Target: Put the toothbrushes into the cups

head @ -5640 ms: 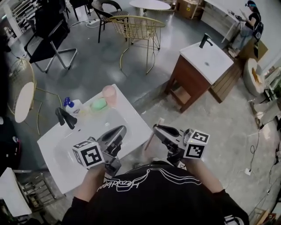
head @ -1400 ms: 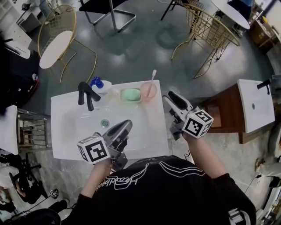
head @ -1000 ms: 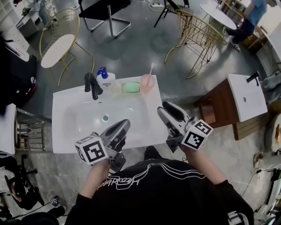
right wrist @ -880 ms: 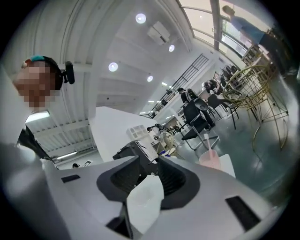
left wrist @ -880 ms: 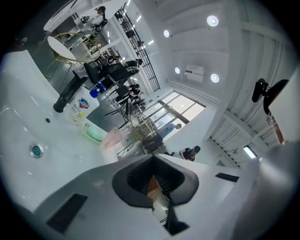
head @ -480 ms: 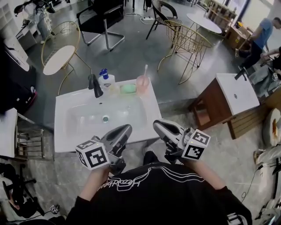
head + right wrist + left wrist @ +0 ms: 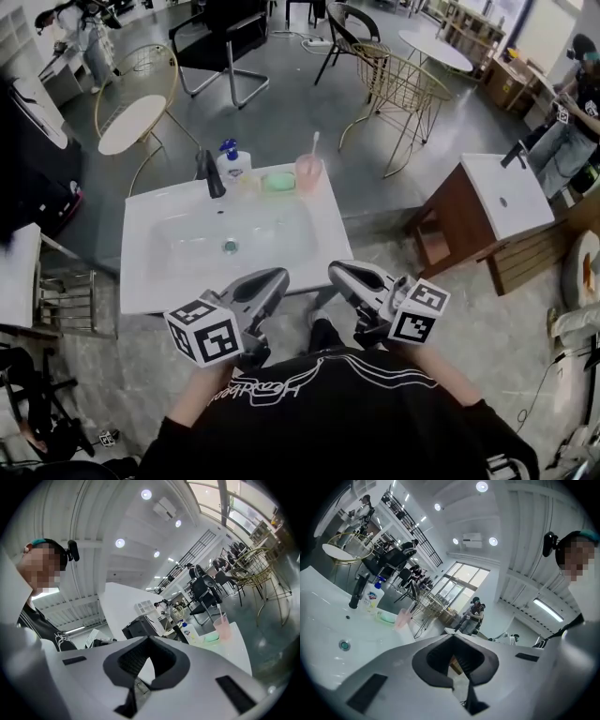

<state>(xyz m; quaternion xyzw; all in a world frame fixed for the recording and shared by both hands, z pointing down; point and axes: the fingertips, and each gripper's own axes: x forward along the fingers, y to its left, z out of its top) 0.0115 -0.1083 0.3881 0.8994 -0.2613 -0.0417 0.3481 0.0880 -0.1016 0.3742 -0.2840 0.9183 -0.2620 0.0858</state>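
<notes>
Right gripper (image 7: 339, 270) pulled back from cup (image 7: 307, 173), jaws now closed, empty. Left gripper (image 7: 272, 277) closed, empty too. Toothbrush (image 7: 313, 145) stands in cup, 12 o'clock on sink (image 7: 141, 291). Task looks done.

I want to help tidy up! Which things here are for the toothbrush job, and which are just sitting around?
For the job:
- pink cup
- toothbrush, already standing in that cup
- left hand-held gripper and right hand-held gripper, both shut and empty

Just sitting around:
- soap bottle
- green soap dish
- black tap
</notes>
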